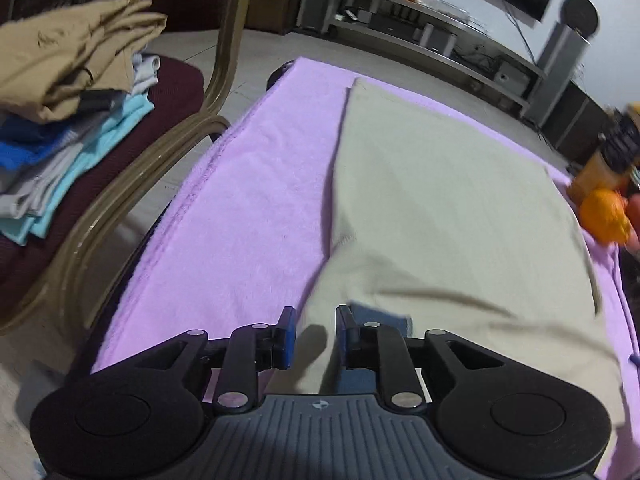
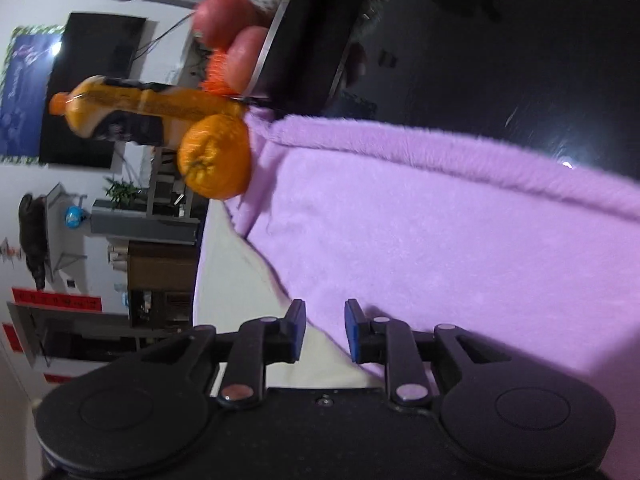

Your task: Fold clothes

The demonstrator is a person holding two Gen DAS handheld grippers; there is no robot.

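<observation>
A beige garment (image 1: 440, 200) lies spread flat on a purple fleece blanket (image 1: 240, 208) that covers the table. Its near corner rises in a fold between the blue pads of the left gripper (image 1: 314, 336), which pinch the cloth. The right gripper (image 2: 325, 330) hovers over the garment's other edge (image 2: 240, 280), where beige meets purple; its jaws stand slightly apart with cloth showing in the gap, but the pads do not press on it. Past that edge, an orange (image 2: 214, 156), an orange bottle (image 2: 152, 102) and red apples (image 2: 236, 36) sit together. To the left of the table, a chair (image 1: 176, 80) holds a stack of folded clothes (image 1: 72, 92).
</observation>
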